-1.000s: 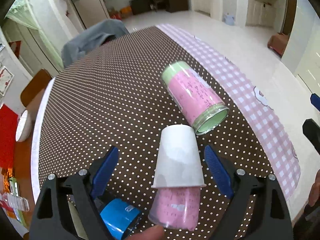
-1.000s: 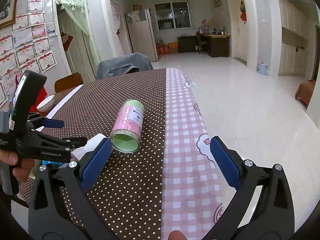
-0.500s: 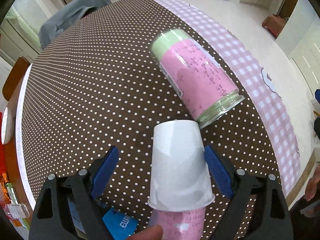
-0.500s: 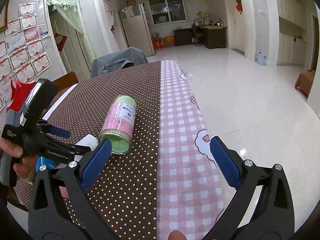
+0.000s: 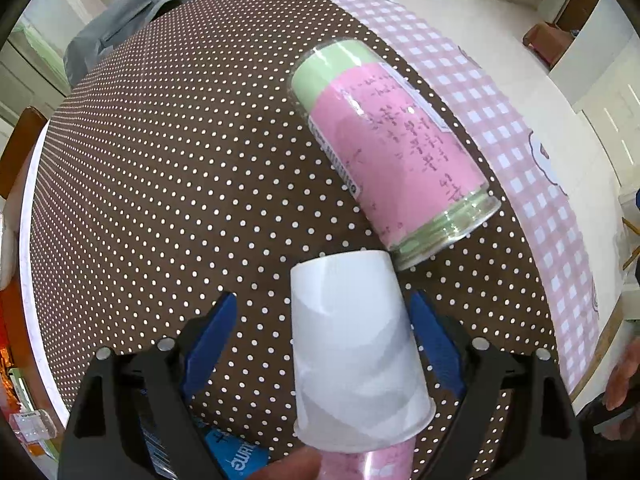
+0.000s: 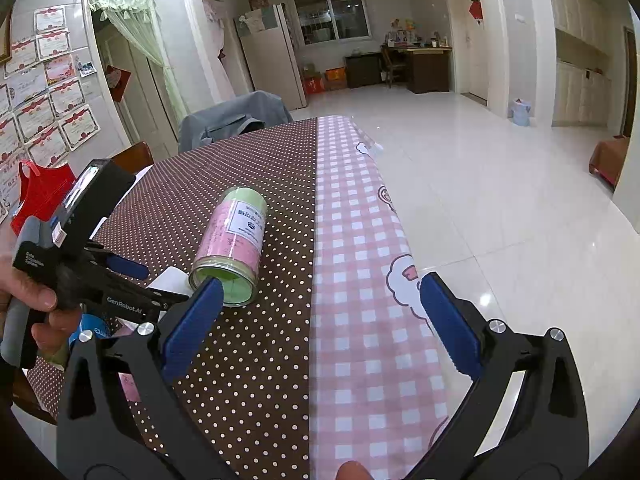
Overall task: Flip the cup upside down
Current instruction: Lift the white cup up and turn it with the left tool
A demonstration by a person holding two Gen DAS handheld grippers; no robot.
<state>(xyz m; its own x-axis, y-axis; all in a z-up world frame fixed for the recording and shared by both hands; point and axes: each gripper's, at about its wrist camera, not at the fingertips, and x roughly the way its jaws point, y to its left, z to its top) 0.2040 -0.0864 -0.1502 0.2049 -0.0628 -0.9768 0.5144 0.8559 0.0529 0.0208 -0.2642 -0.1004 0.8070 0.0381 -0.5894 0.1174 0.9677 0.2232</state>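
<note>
A white paper cup [image 5: 354,350] stands upside down, base up, on top of a pink-labelled container [image 5: 370,464] near the table's front edge. My left gripper [image 5: 324,344] is open, its blue pads [image 5: 210,338] on either side of the cup without touching it. In the right wrist view only a sliver of the cup [image 6: 170,278] shows behind the left gripper [image 6: 120,280]. My right gripper [image 6: 318,324] is open and empty above the pink checked cloth.
A pink and green jar [image 5: 394,164] lies on its side on the brown dotted tablecloth [image 5: 180,152], mouth toward the cup; it also shows in the right wrist view [image 6: 234,246]. A blue item [image 5: 236,454] lies under the left gripper. A grey-draped chair [image 6: 236,118] stands at the far end.
The left gripper has moved forward and lower over the table, so the cup and jar look larger. Its jaws stay open around the cup. The right gripper has shifted slightly.
</note>
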